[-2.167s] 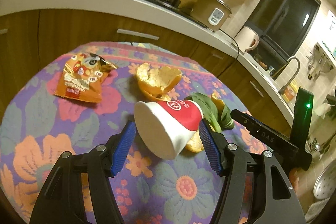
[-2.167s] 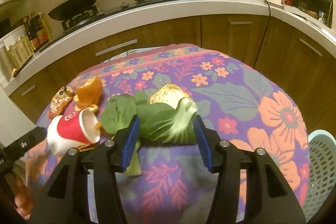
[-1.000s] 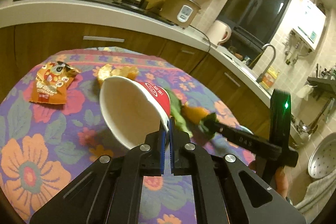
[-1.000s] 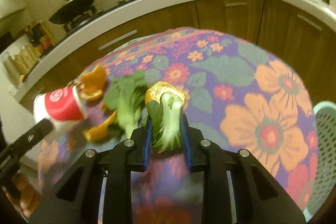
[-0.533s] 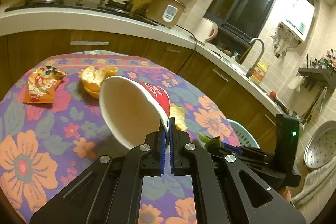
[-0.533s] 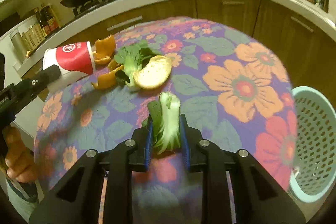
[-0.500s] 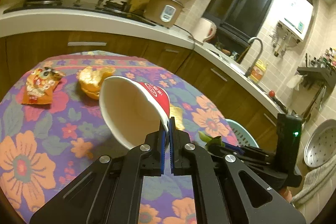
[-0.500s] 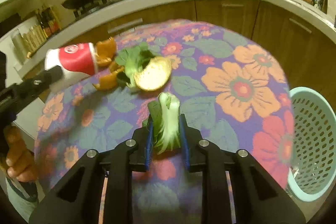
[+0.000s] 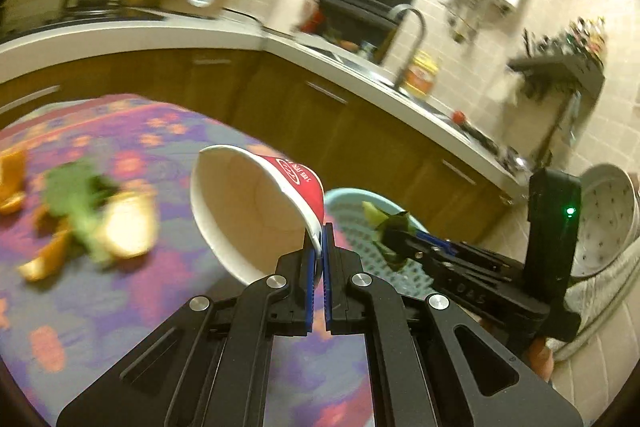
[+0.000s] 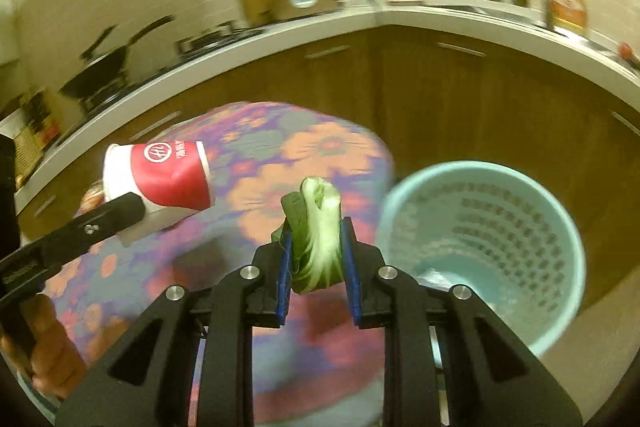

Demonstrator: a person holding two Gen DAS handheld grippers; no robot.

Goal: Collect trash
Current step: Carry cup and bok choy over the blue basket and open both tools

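My left gripper [image 9: 317,247] is shut on the rim of a red and white paper cup [image 9: 256,211], held in the air above the table's right edge; the cup also shows in the right wrist view [image 10: 160,179]. My right gripper [image 10: 316,251] is shut on a piece of green bok choy [image 10: 318,227] and holds it beside the rim of a light blue trash basket [image 10: 480,227]. In the left wrist view the right gripper [image 9: 394,239] hangs over that basket [image 9: 348,199].
The round table has a flowered cloth [image 9: 120,299]. Orange peels [image 9: 44,251], a green leaf [image 9: 76,191] and a pale peel [image 9: 128,227] lie on it at the left. Wooden cabinets and a white counter [image 10: 360,23] curve behind. A white perforated bowl [image 9: 608,219] stands at far right.
Both grippers have swung right, toward the blue basket, each still holding its item. The basket now fills more of the right wrist view and the table litter has slid left.
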